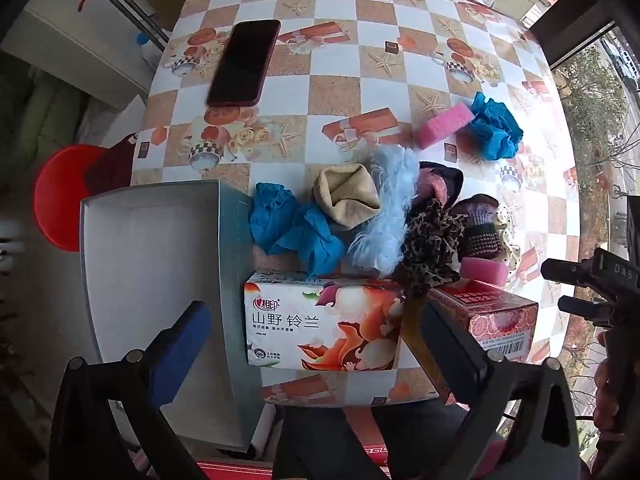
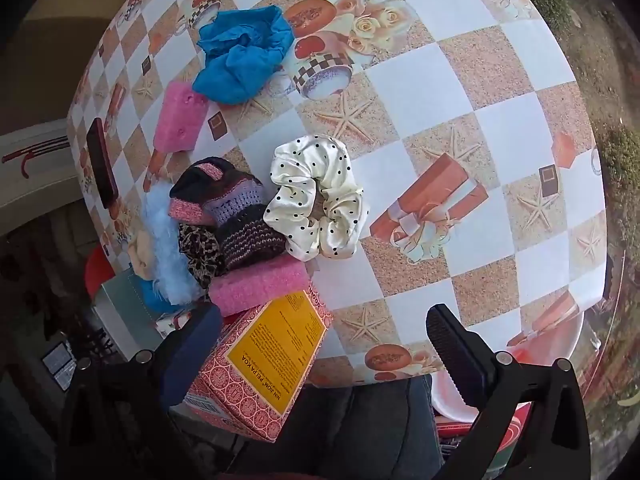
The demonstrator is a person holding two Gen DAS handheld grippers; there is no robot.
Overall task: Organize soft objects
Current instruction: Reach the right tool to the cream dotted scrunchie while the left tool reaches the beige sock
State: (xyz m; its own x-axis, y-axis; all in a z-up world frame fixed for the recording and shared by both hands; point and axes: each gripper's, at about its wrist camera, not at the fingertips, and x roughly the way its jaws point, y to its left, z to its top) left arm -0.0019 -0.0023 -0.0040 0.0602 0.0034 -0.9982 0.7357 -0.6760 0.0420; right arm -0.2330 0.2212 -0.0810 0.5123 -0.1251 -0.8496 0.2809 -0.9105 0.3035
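Note:
A heap of soft things lies on the checked table: a blue crumpled cloth (image 1: 294,230), a beige cloth (image 1: 346,196), a pale blue fluffy piece (image 1: 384,216), a leopard scrunchie (image 1: 430,242), a knitted piece (image 2: 236,210), a pink sponge (image 2: 260,286) and a white dotted scrunchie (image 2: 318,196). A second pink sponge (image 1: 442,126) and blue cloth (image 1: 496,126) lie farther off. A grey open box (image 1: 160,272) sits at the left. My left gripper (image 1: 316,340) is open above the tissue pack (image 1: 324,324). My right gripper (image 2: 324,344) is open and empty, near the table's front edge.
A dark phone (image 1: 244,62) lies at the far left of the table. A red and yellow carton (image 2: 260,360) stands at the near edge beside the tissue pack. A red stool (image 1: 60,196) stands left of the table. The right gripper shows in the left wrist view (image 1: 580,288).

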